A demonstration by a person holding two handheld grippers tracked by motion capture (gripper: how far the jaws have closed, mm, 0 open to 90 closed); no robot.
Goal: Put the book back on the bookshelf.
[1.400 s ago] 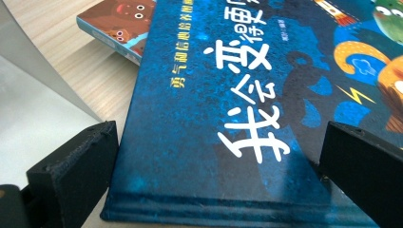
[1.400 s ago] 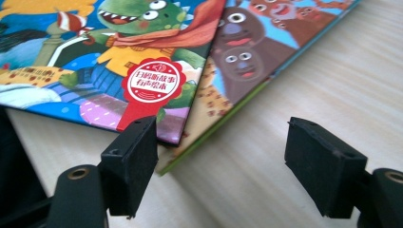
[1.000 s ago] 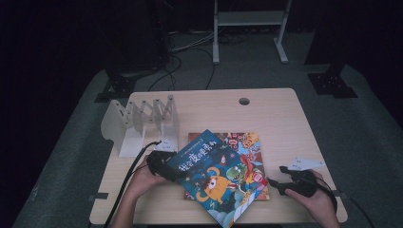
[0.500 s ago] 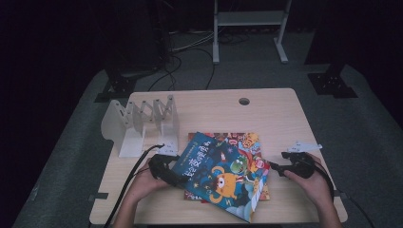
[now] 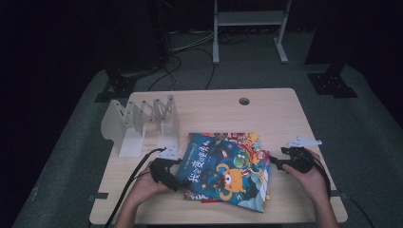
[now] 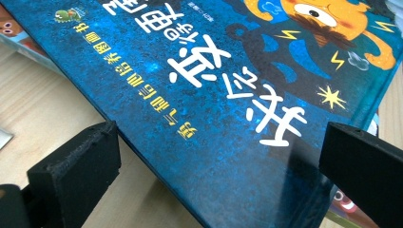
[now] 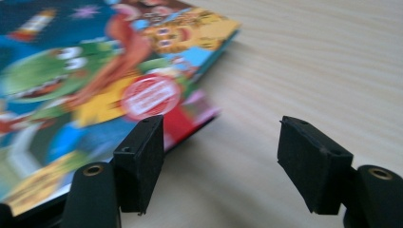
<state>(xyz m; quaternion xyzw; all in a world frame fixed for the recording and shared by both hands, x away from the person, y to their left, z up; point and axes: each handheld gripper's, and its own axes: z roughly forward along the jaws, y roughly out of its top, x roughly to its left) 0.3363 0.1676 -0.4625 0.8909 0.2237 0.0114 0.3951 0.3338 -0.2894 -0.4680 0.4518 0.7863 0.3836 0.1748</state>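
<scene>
Blue hardcover, the top book point(image 5: 223, 173), is being lifted askew off the colourful book point(image 5: 247, 142) beneath, near the table's point(image 5: 275, 109) front edge. It is lying between the left gripper's point(image 5: 178, 178) wide-standing jaws, unpinched; a firm bite on the spine edge is being called for. The right gripper point(image 5: 275, 161), jaws part-open and just closing on nothing, is being brought alongside. Beyond, the white rack point(image 5: 142, 123) is waiting.
</scene>
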